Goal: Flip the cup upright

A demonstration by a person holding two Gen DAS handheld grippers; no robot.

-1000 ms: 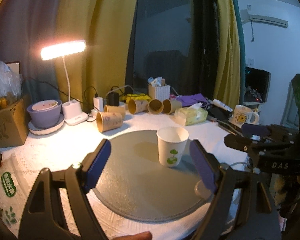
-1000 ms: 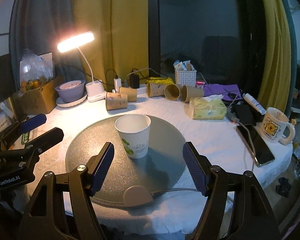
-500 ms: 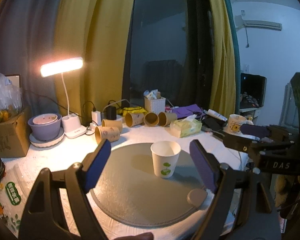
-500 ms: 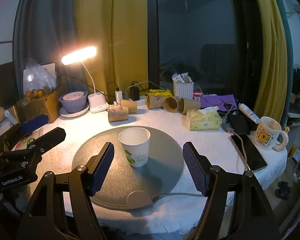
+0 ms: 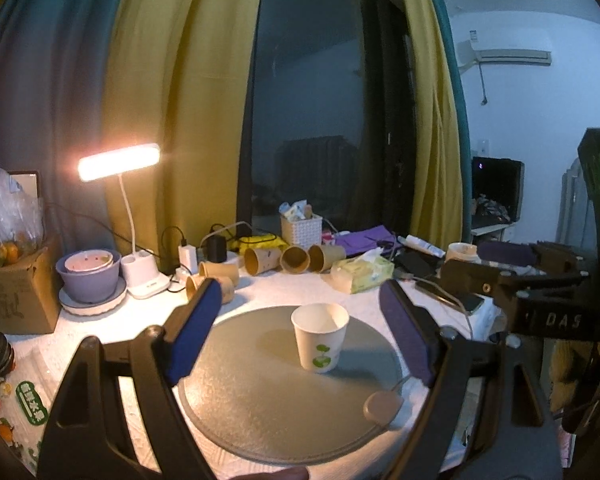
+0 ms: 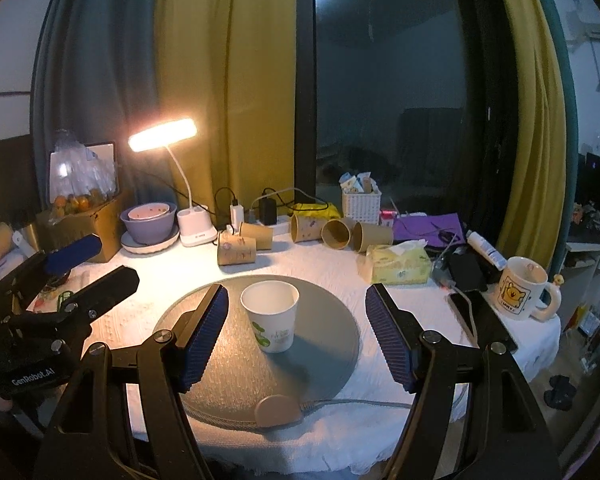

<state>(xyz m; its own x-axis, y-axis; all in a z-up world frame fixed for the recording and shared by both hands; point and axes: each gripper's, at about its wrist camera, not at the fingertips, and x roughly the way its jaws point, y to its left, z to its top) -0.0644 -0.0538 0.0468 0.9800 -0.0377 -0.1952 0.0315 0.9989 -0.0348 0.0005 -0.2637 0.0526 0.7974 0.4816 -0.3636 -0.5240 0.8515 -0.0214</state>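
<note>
The white paper cup with a green leaf print [image 6: 271, 317] is standing mouth-up on the round grey mat [image 6: 324, 320], ahead of both spread, empty grippers: right gripper [image 6: 296, 334] nearer (seemingly), left gripper [image 5: 300, 334] farther.

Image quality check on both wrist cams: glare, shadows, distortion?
Left wrist: desk lamp blown out with halo, paper cup sharp, shadow falling away from the lamp; curtains bowed by fisheye. Right wrist: same lamp clipped, cup sharp, dark window, black corner vignette.
</note>
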